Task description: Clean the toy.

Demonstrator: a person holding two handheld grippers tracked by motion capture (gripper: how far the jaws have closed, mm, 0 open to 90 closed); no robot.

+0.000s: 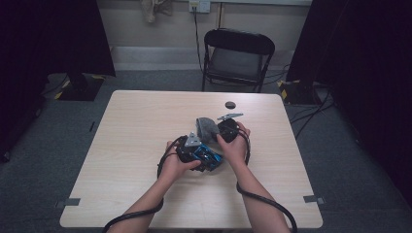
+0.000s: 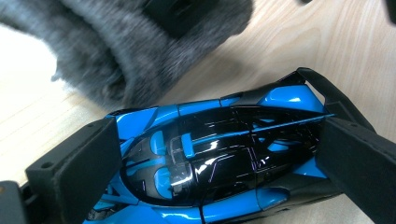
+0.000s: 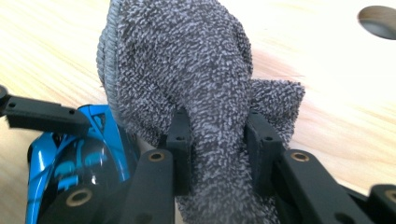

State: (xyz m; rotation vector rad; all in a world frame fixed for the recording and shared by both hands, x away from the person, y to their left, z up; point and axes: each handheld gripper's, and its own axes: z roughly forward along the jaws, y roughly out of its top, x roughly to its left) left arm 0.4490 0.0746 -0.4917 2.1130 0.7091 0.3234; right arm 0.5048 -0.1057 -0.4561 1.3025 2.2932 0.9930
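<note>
A glossy blue and black toy car (image 2: 219,158) lies on the wooden table (image 1: 136,136), clamped between the two black jaws of my left gripper (image 2: 215,163). In the high view the toy car (image 1: 210,158) sits near the table's middle under my left gripper (image 1: 194,148). My right gripper (image 3: 218,144) is shut on a bunched grey terry cloth (image 3: 187,70), which hangs just beyond the car's end. In the high view the cloth (image 1: 206,128) lies left of my right gripper (image 1: 227,128). The cloth (image 2: 135,51) also looms above the car in the left gripper view.
A small dark round hole (image 1: 230,104) marks the table behind the grippers. A black folding chair (image 1: 236,58) stands past the far edge. Dark curtains flank both sides, and cables trail from my hands off the near edge.
</note>
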